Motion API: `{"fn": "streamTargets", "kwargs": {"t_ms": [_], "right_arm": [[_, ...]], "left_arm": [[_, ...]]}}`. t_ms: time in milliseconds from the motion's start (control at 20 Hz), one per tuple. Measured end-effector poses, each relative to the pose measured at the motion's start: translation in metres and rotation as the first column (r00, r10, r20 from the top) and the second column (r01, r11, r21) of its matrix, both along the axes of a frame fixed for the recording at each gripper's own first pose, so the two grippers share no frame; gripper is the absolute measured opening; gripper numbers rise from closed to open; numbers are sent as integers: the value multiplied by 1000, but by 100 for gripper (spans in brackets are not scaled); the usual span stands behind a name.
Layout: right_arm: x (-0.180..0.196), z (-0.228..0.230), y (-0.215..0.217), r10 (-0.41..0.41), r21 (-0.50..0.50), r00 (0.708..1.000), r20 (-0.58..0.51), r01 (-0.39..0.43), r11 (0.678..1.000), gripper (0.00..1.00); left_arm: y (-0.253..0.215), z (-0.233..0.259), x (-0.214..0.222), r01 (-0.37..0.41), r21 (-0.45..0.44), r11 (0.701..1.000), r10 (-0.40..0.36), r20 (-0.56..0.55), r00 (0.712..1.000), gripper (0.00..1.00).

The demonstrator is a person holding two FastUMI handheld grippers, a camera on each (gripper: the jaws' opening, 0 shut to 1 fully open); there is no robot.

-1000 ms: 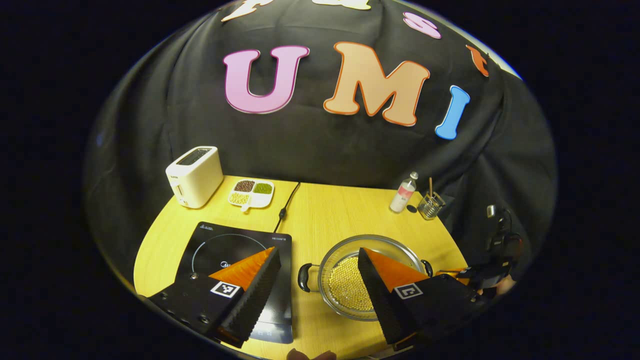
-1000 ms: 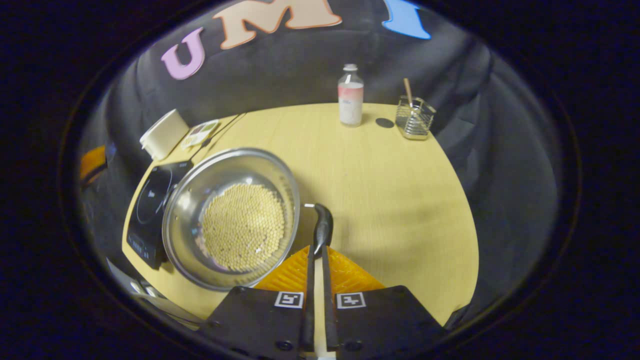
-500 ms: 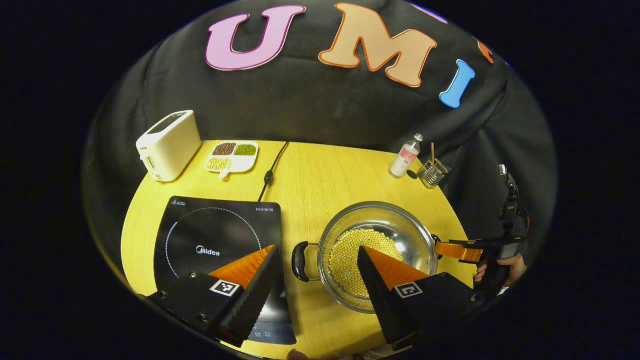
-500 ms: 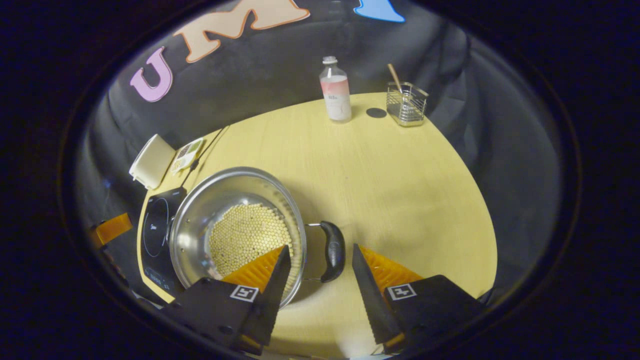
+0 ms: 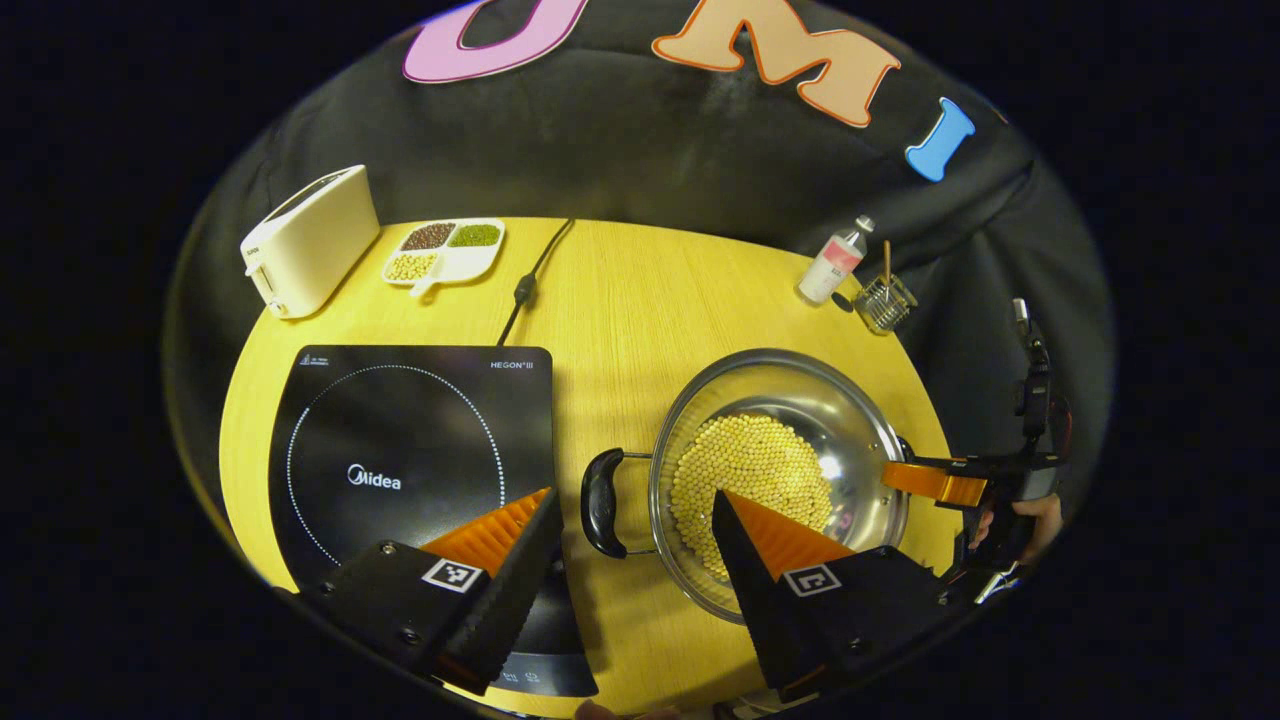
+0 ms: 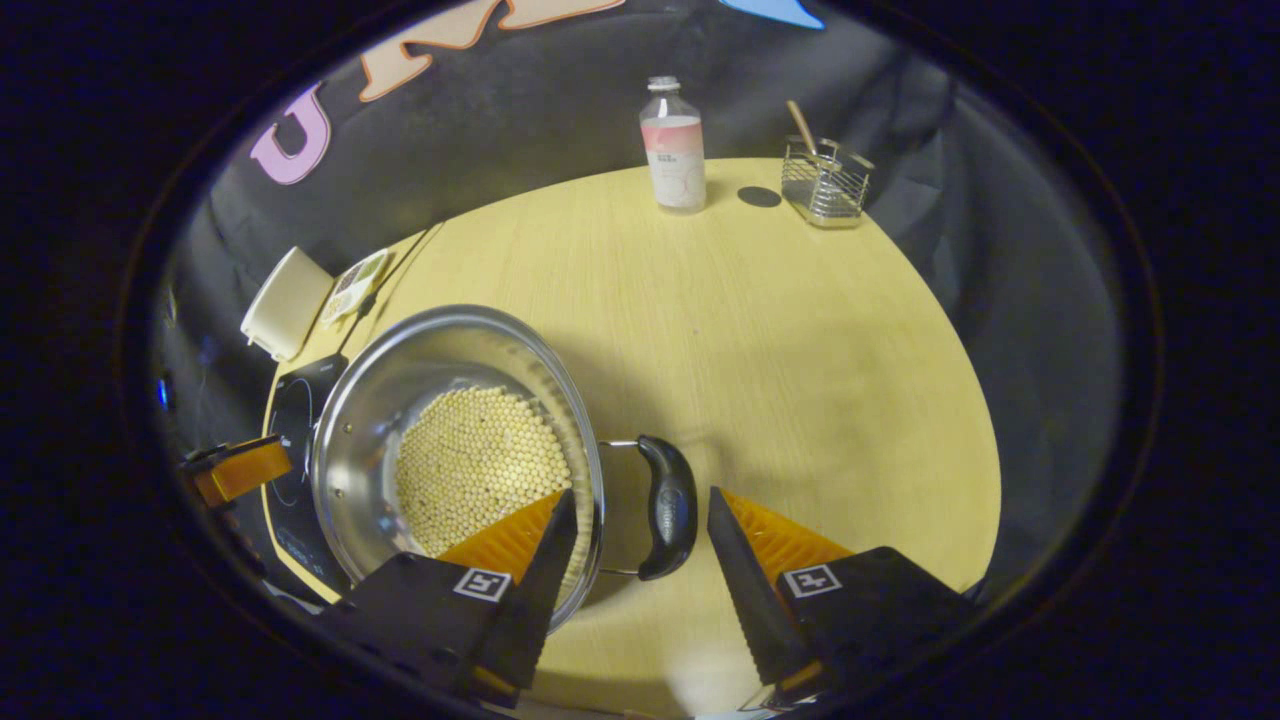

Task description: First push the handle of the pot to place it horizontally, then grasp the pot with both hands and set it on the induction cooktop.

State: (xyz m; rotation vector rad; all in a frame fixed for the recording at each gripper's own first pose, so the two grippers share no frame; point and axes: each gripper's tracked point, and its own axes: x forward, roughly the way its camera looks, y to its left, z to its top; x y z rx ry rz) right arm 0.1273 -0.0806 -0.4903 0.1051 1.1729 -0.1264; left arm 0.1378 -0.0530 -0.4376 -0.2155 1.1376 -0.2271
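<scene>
Both grippers are spread wide, holding nothing: left gripper [image 5: 630, 545] straddles the pot's [image 5: 780, 470] left handle [image 5: 598, 502], right gripper [image 6: 640, 545] straddles the other handle [image 6: 668, 505]. Pot sits on the table [image 5: 620, 300], just right of the induction cooktop [image 5: 410, 450]. My worry: an uneven grip tips it and spills the beans [image 5: 745, 480] everywhere.

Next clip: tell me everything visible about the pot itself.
The pot is shiny, wide, lidless steel holding a layer of pale round beans. It sits flat on the yellow table, right of the induction cooktop. Each side carries a black loop handle, lying level. Neither open hand-held gripper grips it yet.
</scene>
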Motion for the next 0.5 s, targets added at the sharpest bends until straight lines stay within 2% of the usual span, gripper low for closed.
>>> {"fn": "streamTargets", "kwargs": {"t_ms": [100,500], "right_arm": [[0,-3,1,3,0,1000,-11,-3,1000,72],[3,-17,-3,4,-2,999,-44,-4,1000,72]], "left_arm": [[-1,-9,-2,6,3,1000,-6,-24,1000,94],[-7,-39,-1,30,-2,1000,-30,-96,995,90]]}}
